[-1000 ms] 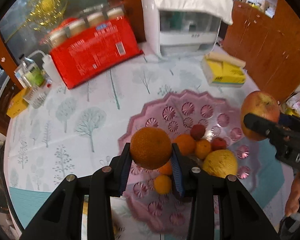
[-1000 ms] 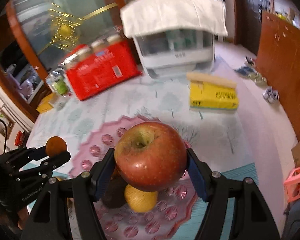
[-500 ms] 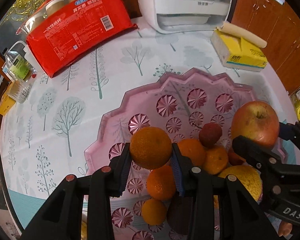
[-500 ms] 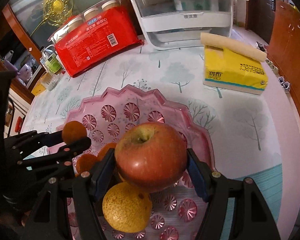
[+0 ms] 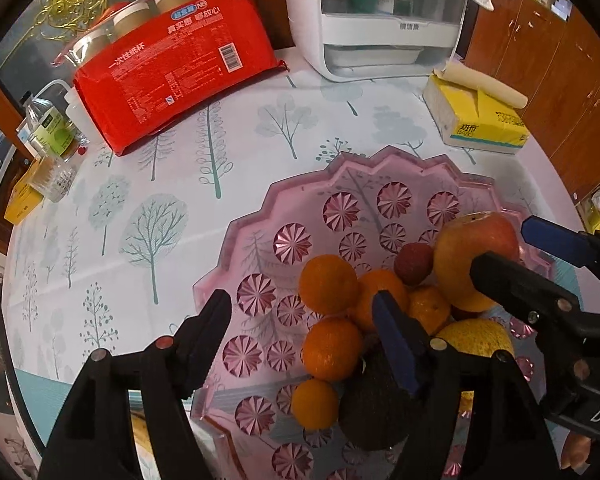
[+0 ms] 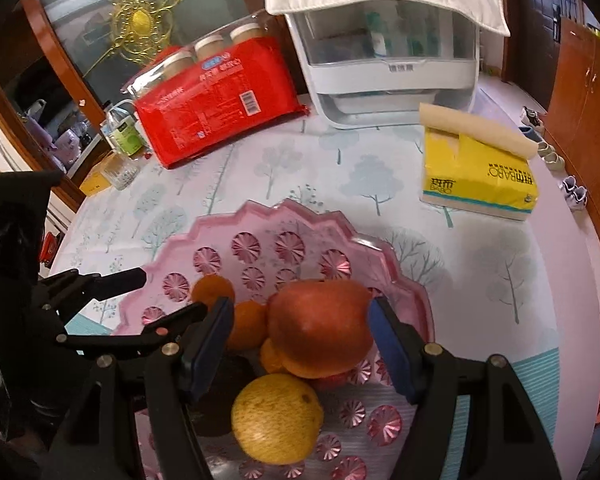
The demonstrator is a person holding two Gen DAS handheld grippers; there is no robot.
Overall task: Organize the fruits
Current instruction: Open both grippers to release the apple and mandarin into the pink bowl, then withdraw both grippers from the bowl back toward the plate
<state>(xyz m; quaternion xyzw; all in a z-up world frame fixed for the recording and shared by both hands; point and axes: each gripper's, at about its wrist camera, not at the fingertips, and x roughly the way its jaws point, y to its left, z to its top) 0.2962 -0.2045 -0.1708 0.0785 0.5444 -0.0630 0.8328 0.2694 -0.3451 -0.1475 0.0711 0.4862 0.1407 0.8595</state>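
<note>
Since the apple (image 6: pixel 318 326) lies on its side on the heap of oranges in the pink tray (image 6: pixel 384 248), its stalk-to-base axis about level and running across the right wrist view, with which end the stalk faces hidden, the right gripper (image 6: pixel 302 342) should, I judge, part its pads slowly so the fruit settles instead of rolling toward the rim. Whether those pads press the apple I cannot tell, a sliver of gap showing on both sides. The left gripper (image 5: pixel 302 330) has just been opening; its jaws stand wide and empty, the orange (image 5: pixel 328 284) resting free just beyond them.
</note>
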